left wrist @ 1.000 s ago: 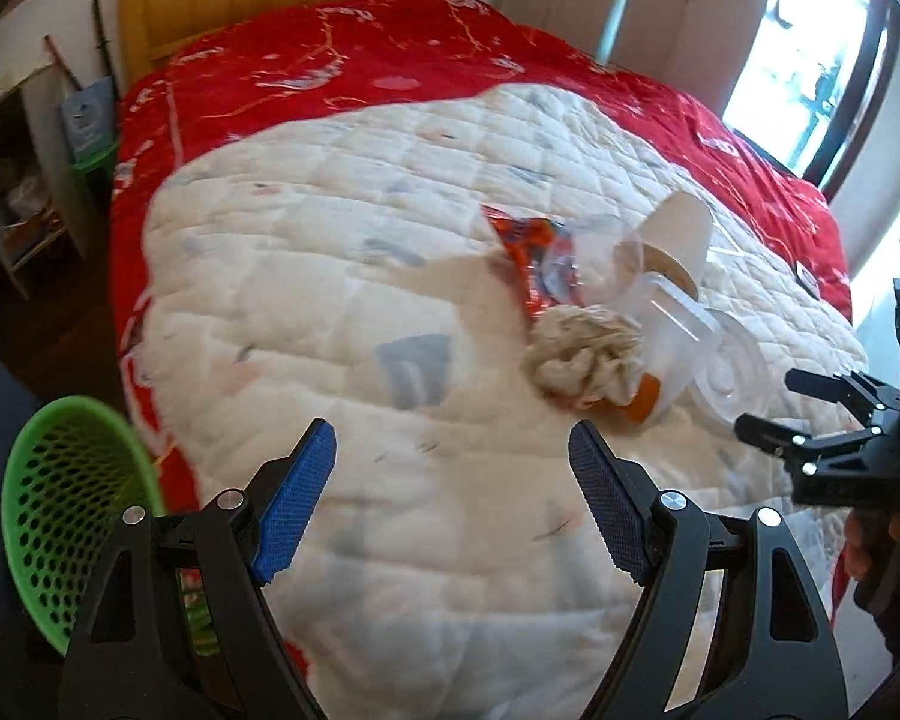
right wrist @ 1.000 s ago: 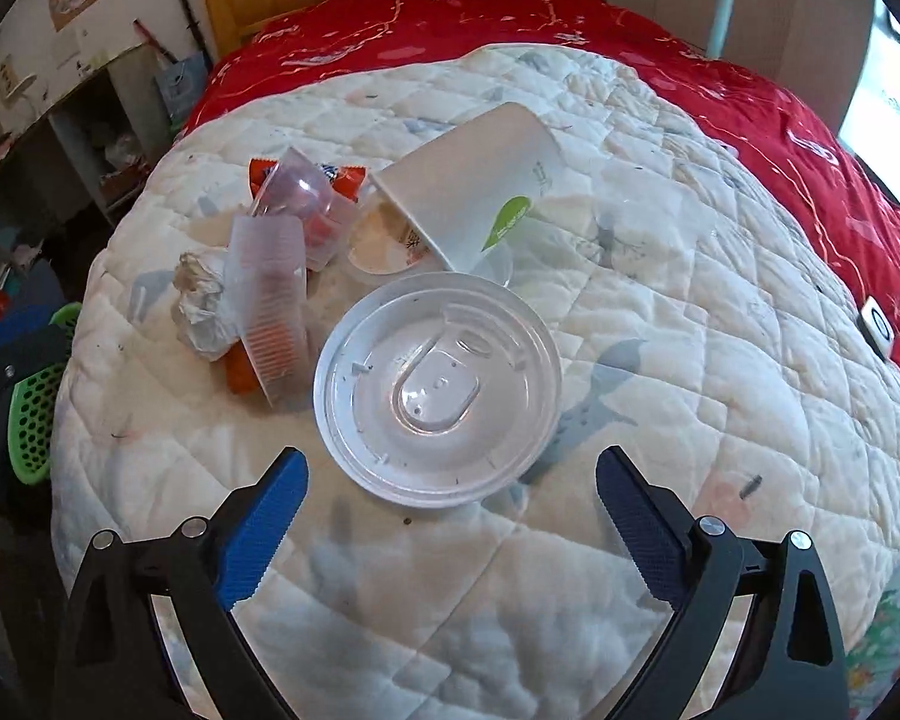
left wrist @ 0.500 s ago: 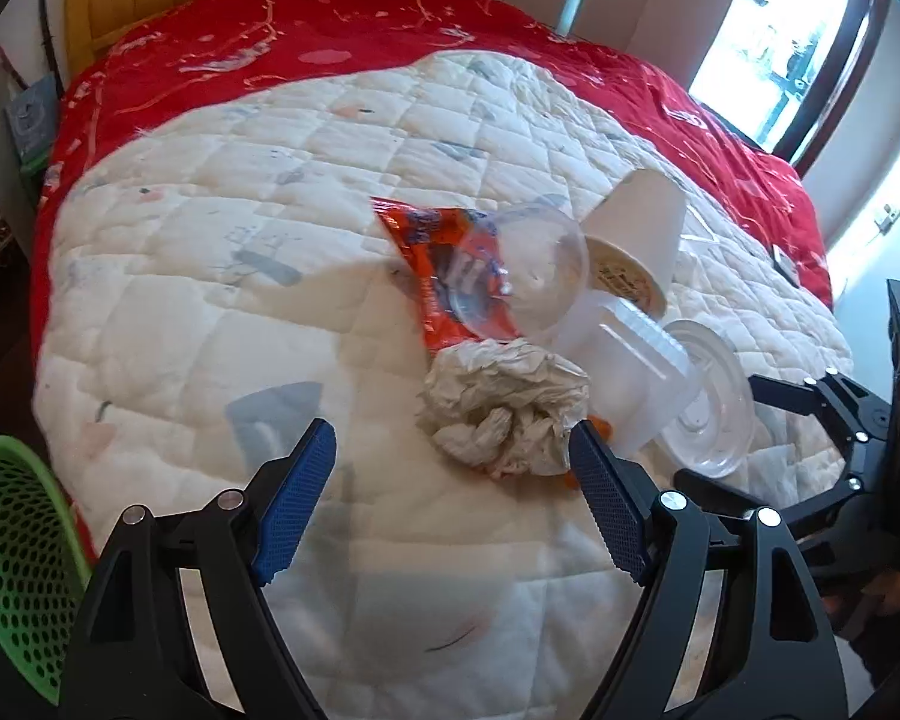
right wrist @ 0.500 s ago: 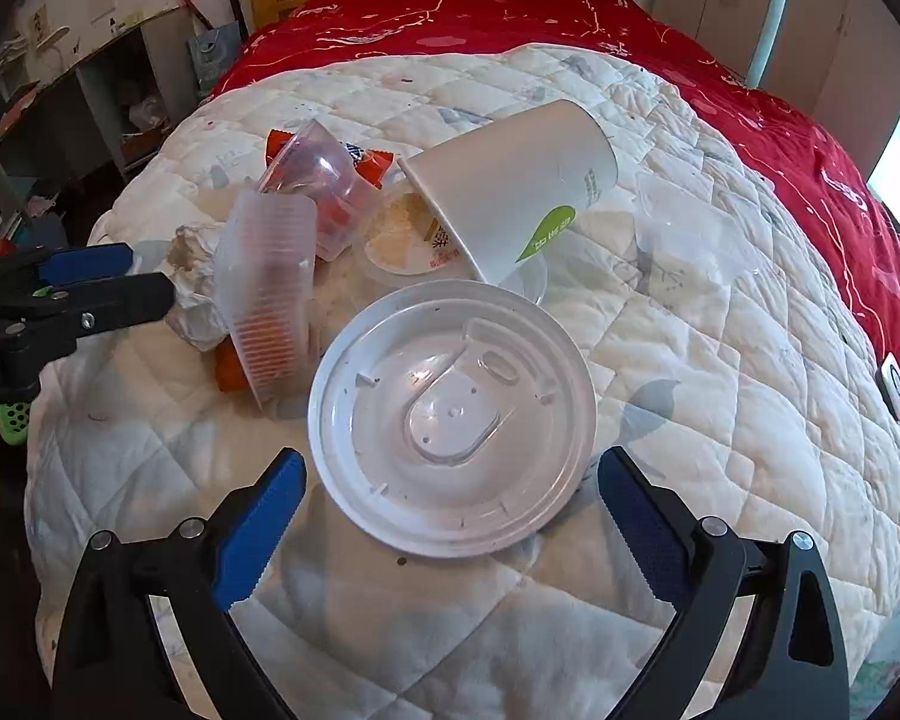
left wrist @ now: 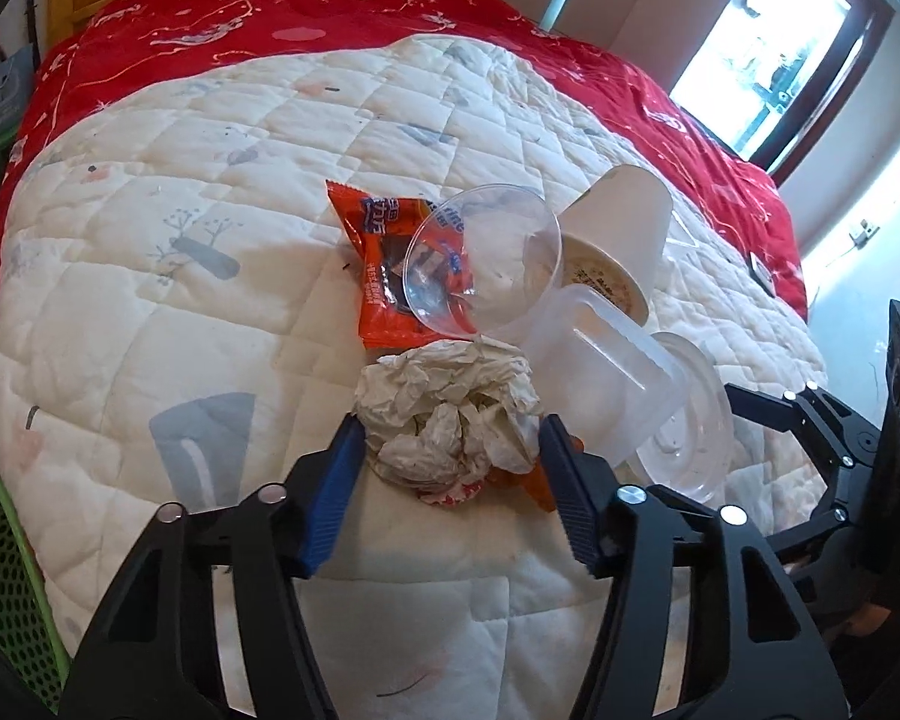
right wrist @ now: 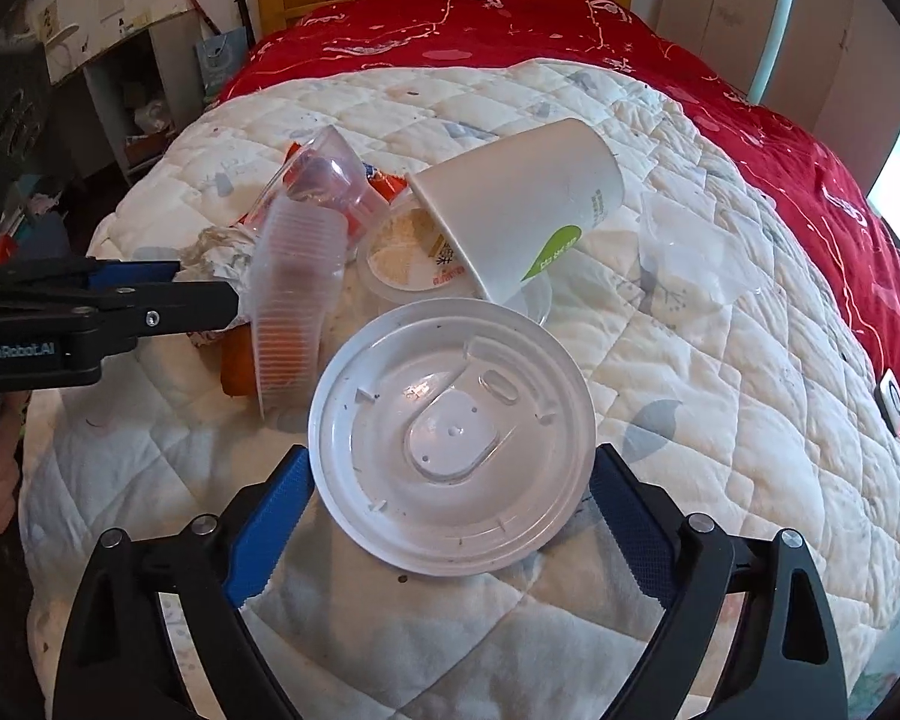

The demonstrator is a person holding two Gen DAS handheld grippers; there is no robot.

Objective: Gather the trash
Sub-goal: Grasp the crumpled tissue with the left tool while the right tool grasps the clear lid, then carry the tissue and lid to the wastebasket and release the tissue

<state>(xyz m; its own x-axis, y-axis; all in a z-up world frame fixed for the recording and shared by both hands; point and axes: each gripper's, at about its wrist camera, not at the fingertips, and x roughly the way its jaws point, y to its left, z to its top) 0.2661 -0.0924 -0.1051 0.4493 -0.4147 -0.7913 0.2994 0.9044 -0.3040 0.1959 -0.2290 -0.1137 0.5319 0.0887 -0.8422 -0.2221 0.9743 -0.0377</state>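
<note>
On a quilted bed [left wrist: 222, 192], the left gripper [left wrist: 450, 456] straddles a crumpled tissue [left wrist: 450, 414], fingers open. The right gripper [right wrist: 450, 480] brackets a clear plastic lid [right wrist: 450, 444], open; contact unclear.

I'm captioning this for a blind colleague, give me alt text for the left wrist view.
The open left gripper straddles a crumpled tissue wad on a white quilt. Behind it lie an orange snack wrapper, clear plastic cups and an overturned paper cup; the right gripper reaches in beside a clear lid.
</note>
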